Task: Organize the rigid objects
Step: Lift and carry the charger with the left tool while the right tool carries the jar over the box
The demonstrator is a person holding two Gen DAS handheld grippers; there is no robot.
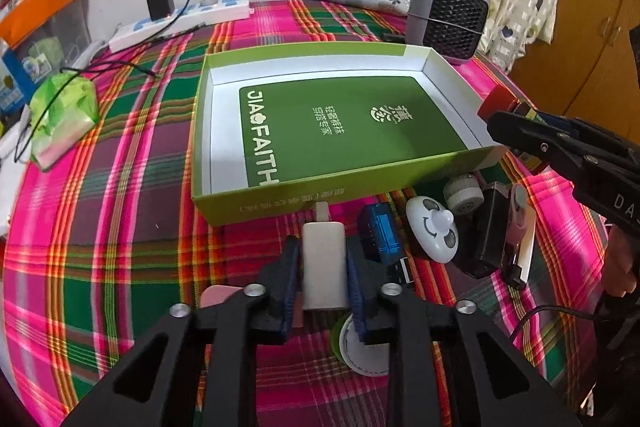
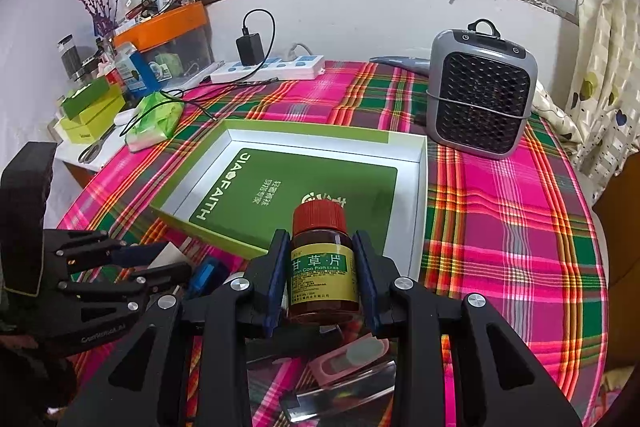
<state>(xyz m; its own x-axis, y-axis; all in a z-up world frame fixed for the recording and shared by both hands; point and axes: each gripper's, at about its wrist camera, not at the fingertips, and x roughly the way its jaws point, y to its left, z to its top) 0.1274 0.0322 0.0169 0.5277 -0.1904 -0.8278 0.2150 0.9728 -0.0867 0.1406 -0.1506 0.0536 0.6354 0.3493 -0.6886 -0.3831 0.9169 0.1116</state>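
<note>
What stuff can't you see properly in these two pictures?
- Green tape roll, left wrist view: half hidden behind the left gripper.
- Pink flat case, right wrist view: covered by the right gripper and brown red-capped pill bottle.
- Small print on the bottle label: too tiny to read.
</note>
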